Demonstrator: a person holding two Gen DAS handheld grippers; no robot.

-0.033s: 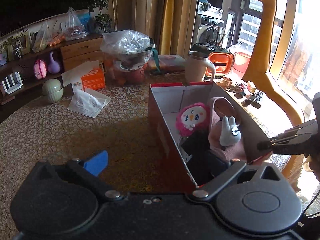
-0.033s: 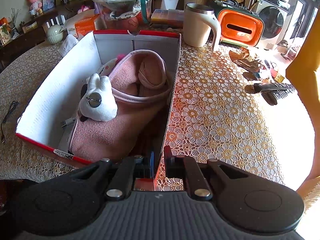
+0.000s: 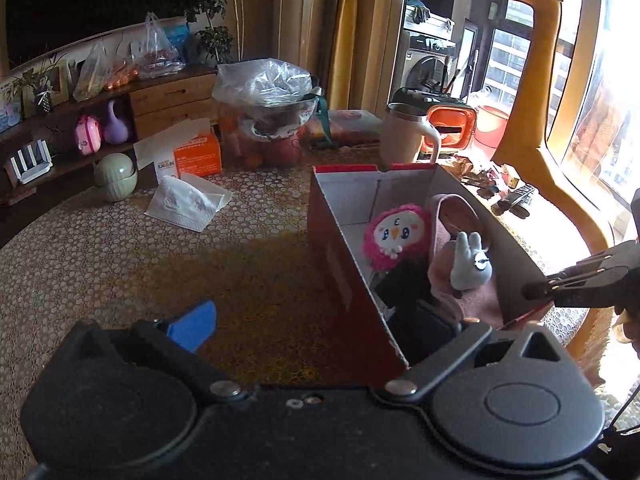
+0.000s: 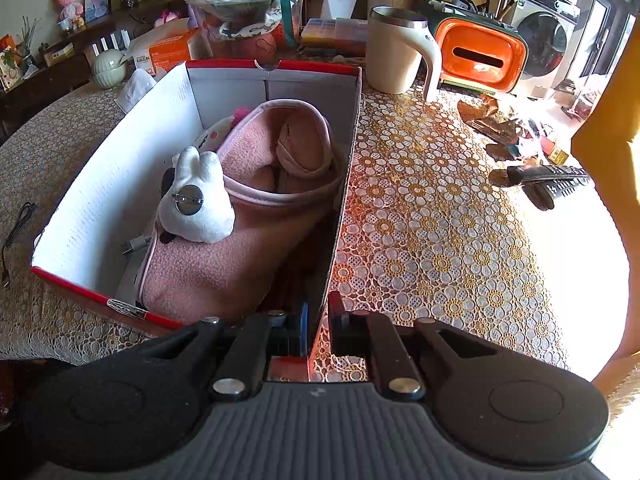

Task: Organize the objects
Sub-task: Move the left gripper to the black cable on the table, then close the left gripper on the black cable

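A red cardboard box [image 3: 340, 276] with a white inside [image 4: 120, 168] stands on the lace tablecloth. In it lie a folded pink towel [image 4: 240, 256], a white plush rabbit [image 4: 196, 204] on top of it, a pink fluffy chick toy [image 3: 396, 236] and a dark item [image 3: 404, 284]. My left gripper [image 3: 326, 324] is opening wide. Its blue-padded finger [image 3: 192, 326] is outside the box's left wall and the other finger is inside the box, with nothing pressed. My right gripper [image 4: 318, 320] is shut on the box's right wall at the near corner, also seen from the left wrist [image 3: 560, 288].
Behind the box are a cream mug [image 4: 396, 52], an orange tissue holder [image 4: 480, 56], a plastic-wrapped fruit bowl [image 3: 264, 112] and an orange carton [image 3: 196, 156]. A tissue [image 3: 188, 204] and a green pot [image 3: 116, 176] lie left. Remote controls [image 4: 552, 180] lie right, and a cable [image 4: 16, 224] lies far left.
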